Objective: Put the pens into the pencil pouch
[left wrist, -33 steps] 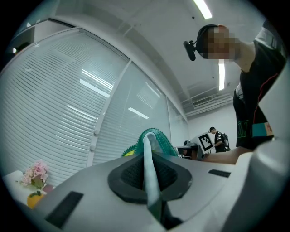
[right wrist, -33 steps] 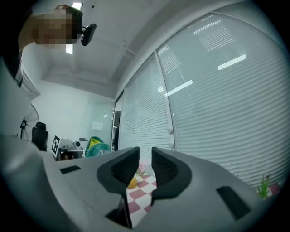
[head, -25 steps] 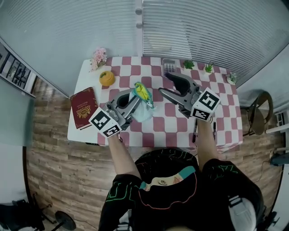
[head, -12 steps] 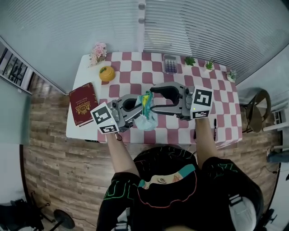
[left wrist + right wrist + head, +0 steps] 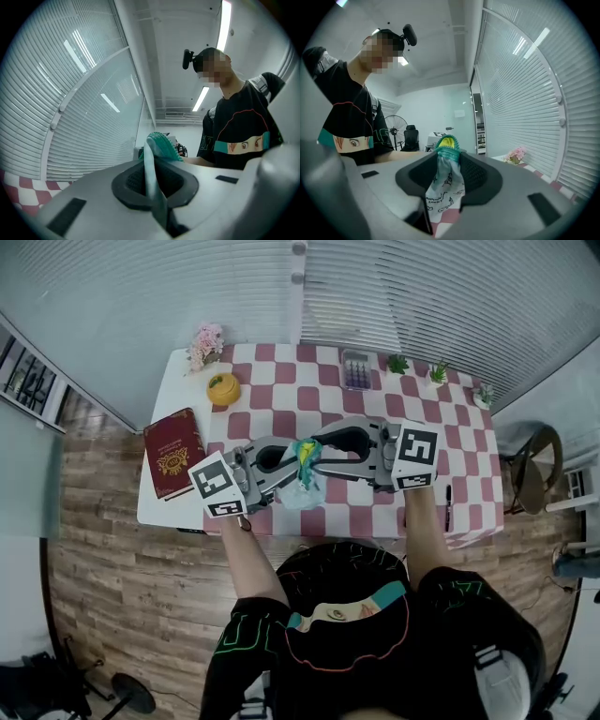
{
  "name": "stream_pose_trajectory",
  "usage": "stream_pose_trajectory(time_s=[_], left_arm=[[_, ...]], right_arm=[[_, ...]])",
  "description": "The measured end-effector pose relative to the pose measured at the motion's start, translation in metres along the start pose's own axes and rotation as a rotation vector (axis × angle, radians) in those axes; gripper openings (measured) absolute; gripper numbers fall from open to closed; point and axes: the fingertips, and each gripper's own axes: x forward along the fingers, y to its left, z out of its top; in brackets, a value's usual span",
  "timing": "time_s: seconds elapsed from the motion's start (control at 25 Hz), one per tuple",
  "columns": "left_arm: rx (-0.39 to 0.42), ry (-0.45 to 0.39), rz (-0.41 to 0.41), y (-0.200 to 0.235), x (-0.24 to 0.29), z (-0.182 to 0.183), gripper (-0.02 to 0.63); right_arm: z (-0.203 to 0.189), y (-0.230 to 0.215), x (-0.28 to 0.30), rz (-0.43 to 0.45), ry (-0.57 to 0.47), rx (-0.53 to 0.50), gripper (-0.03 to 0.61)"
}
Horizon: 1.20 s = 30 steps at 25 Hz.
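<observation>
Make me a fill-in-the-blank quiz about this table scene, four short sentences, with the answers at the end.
1. The left gripper is shut on the ____.
2. In the head view, the dark red book lies at the ____ end of the table.
3. In the head view, the black pen lies near the table's ____ end.
4. The tablecloth is checked red and ____.

Missing words: pencil pouch; left; right; white.
</observation>
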Motion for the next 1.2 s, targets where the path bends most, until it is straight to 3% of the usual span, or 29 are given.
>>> stream_pose_trajectory(time_s=[0.48, 0.72, 1.0, 1.2], left_arm=[[-0.002, 0.016, 0.013, 0.001, -0.003, -0.010, 0.006], [-0.009, -0.042, 0.053, 0.003, -0.015, -0.006, 0.000], [-0.005, -0.180, 0.139, 0.010, -0.044, 0.006, -0.001], [-0.010, -0.179, 0.138, 0.010, -0.038, -0.002, -0.002]], right_arm=[[-0.012, 0.000, -0.010, -0.039, 0.030, -0.029, 0.081], [-0.013, 0.001, -0.020, -0.052, 0.010, -0.009, 0.055], [-0.011, 0.002, -0.044, -0.071, -0.031, -0.006, 0.038], [-0.017, 0.006, -0.060, -0.103, -0.002, -0.023, 0.038]])
